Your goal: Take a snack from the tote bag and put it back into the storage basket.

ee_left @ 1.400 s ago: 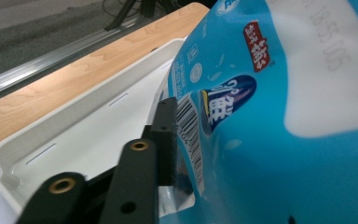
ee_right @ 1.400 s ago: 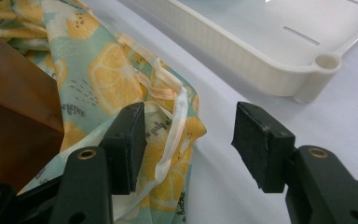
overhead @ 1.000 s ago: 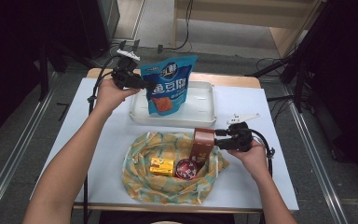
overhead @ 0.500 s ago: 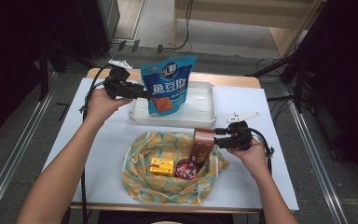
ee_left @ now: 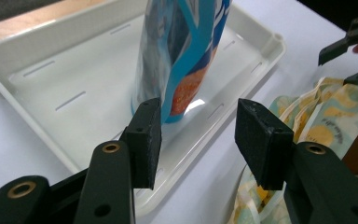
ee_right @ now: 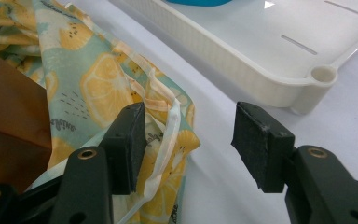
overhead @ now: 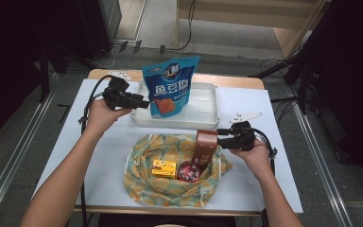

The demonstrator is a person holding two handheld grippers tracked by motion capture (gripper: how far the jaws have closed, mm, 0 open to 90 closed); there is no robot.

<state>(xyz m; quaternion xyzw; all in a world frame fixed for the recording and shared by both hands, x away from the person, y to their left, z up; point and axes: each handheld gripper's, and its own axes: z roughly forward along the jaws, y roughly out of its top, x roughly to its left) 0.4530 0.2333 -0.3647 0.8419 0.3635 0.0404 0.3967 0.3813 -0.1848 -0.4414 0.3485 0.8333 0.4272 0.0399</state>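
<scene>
Fingers (ee_left: 144, 140) apart, left gripper (overhead: 144, 103) beside pouch (overhead: 170, 87)

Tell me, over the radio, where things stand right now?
Left gripper open, just off the blue snack pouch standing in the white tray. Right gripper open beside the brown box on the lemon cloth. Nothing in the way.

My blue foil snack pouch (overhead: 171, 85), printed with white characters and an orange picture low on its front, stands upright in the left part of the shallow white plastic tray (overhead: 207, 105) at the far side of the desk. Its base rests on the tray floor. My tall brown box (overhead: 204, 147) stands upright at the right edge of the lemon-print cloth (overhead: 144, 177)
</scene>
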